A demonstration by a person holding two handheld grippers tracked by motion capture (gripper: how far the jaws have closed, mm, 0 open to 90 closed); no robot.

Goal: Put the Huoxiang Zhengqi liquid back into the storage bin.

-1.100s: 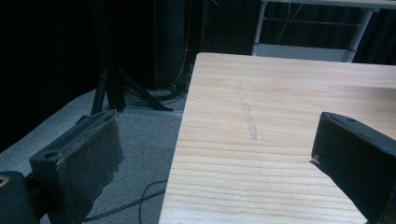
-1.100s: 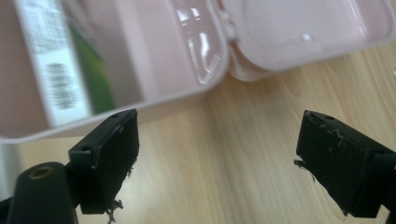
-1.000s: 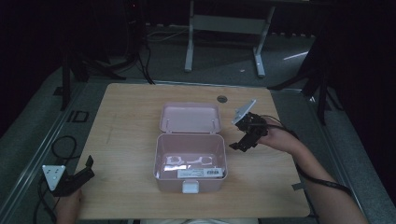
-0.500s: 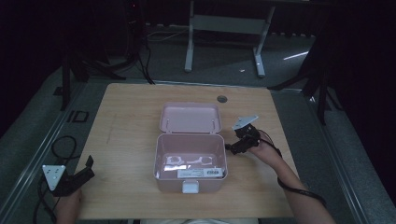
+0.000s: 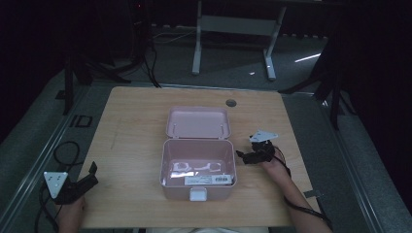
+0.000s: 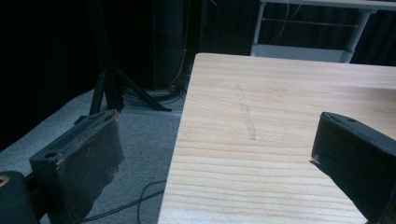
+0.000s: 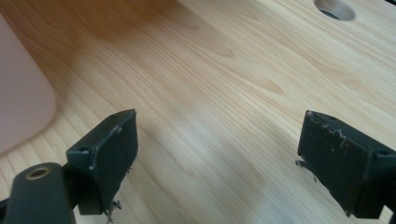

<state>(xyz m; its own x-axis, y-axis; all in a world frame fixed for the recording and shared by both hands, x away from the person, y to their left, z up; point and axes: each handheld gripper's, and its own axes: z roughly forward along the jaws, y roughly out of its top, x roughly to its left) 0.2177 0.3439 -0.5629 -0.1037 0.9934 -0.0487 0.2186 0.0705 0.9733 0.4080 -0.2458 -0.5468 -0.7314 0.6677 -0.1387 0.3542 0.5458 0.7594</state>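
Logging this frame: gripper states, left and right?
Left gripper: open, empty, at the table's left edge.
Right gripper: open, empty, beside the pink box.

You're in dim lab or recording studio, not home. Evidence: bare wooden table [image 5: 136, 121] with cable hole [image 5: 231, 103], grey carpet [image 5: 43, 121], black stands [image 5: 73, 73], loose cables [image 5: 145, 58], white desk frame [image 5: 233, 29] behind, dark surroundings.

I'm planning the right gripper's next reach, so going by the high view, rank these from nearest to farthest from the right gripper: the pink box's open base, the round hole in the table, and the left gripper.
From the right gripper:
1. Pink box base, just to its left.
2. Round hole, toward the far edge.
3. Left gripper, at the table's near left corner.
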